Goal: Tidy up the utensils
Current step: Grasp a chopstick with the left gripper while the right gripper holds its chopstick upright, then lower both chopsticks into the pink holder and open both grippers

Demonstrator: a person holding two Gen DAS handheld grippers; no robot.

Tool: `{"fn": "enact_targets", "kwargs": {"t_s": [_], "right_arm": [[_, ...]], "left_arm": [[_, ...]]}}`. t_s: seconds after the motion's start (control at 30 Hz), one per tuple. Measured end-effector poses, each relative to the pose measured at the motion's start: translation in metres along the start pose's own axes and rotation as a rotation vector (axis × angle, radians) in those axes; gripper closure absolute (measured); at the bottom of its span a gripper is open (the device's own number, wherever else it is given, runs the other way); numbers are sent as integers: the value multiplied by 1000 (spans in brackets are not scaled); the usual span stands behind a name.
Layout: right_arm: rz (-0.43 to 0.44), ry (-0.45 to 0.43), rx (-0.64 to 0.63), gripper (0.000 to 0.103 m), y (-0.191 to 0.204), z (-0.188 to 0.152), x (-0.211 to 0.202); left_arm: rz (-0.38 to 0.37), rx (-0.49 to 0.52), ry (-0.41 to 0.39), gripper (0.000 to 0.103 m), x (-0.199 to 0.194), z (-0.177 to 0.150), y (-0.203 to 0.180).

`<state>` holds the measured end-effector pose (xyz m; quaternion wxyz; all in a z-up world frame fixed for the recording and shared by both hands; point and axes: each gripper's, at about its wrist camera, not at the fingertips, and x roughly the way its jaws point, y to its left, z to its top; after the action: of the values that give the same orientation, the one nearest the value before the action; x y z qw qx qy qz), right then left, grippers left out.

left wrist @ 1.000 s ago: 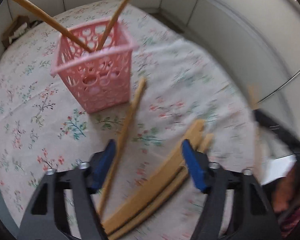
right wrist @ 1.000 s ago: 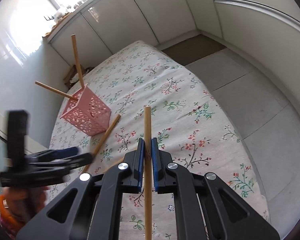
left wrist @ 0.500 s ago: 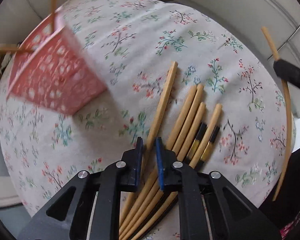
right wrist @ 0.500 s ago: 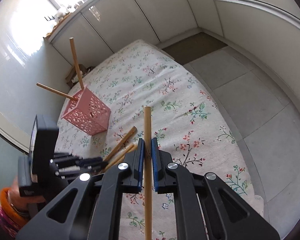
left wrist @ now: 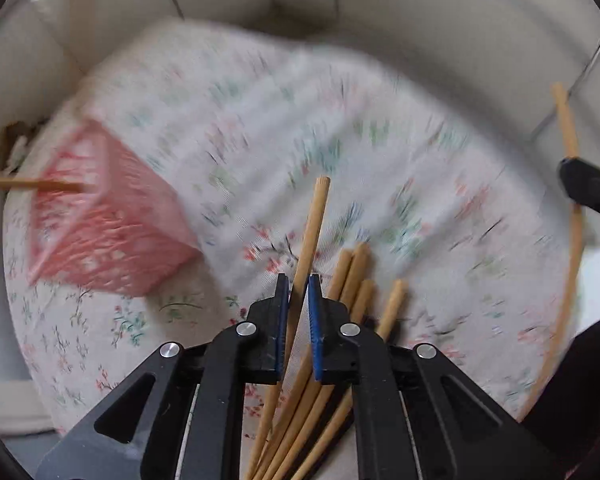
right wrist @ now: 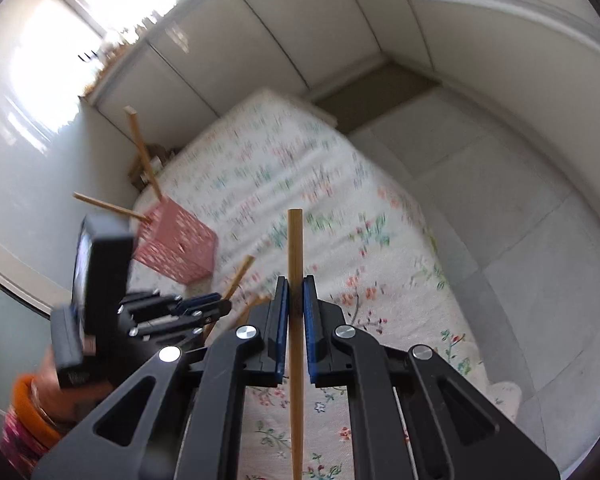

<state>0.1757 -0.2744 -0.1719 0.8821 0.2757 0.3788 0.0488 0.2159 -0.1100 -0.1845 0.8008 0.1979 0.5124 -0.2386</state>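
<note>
Pinching one chopstick (left wrist: 312, 236) in my left gripper (left wrist: 298, 312) beside the loose pile (left wrist: 356, 280), right gripper (right wrist: 296, 312) clamped on another chopstick (right wrist: 295, 248); pink basket (left wrist: 100, 220) sits left on the floral cloth (left wrist: 260, 120), bare fabric ahead.

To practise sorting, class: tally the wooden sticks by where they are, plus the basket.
Leaning sticks in pink basket: 2
Left stick in left gripper: 1
Right stick in right gripper: 1
Loose sticks on cloth: 4
The pink basket: 1
Total: 9

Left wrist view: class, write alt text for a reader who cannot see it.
The left gripper is closed on one wooden chopstick above a bundle of chopsticks on a floral cloth; a blurred pink basket stands to the left.
</note>
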Motion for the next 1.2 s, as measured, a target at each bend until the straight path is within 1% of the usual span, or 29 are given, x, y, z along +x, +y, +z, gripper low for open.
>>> {"fn": "enact_targets", "kwargs": {"t_s": [0.03,0.13,0.17,0.2,0.27,0.33,0.37,0.43,0.53,0.67,0.83,0.9,1.03,1.2], "right_arm": [[3,-50,-18,95,7,-1,-15],[11,-153,-48,95,23,-2,-44],[16,-192,-60,95,32,-3,-56],[21,-219,-71,95,39,-4,-64],[29,-266,-102,95,56,-7,-80],[34,-302,-135,95,74,-7,-92],[39,-310,-143,95,79,-7,-96],[49,-324,-165,95,93,-5,-102],[57,-342,-198,95,111,2,-111],[59,-352,-224,95,127,13,-116],[59,-374,-231,95,135,20,-121],[62,-375,-230,95,136,22,-121],[62,-372,-234,95,137,23,-114],[47,-357,-235,95,135,22,-101]], "left_arm": [[-11,-34,-67,94,-17,-9,4],[-31,-129,-279,94,-75,-40,15],[-27,-157,-341,94,-94,-53,17],[-19,-176,-388,94,-106,-59,21],[-28,-218,-497,96,-138,-80,27],[-40,-250,-559,96,-161,-84,31],[-33,-259,-587,97,-173,-76,34],[-39,-264,-646,97,-199,-76,34],[-33,-254,-707,97,-227,-79,29],[-24,-252,-757,97,-251,-76,30],[10,-294,-812,97,-262,-70,51],[27,-317,-830,97,-264,-64,61],[85,-354,-862,97,-261,-44,84],[148,-380,-839,97,-232,-16,109]]}}
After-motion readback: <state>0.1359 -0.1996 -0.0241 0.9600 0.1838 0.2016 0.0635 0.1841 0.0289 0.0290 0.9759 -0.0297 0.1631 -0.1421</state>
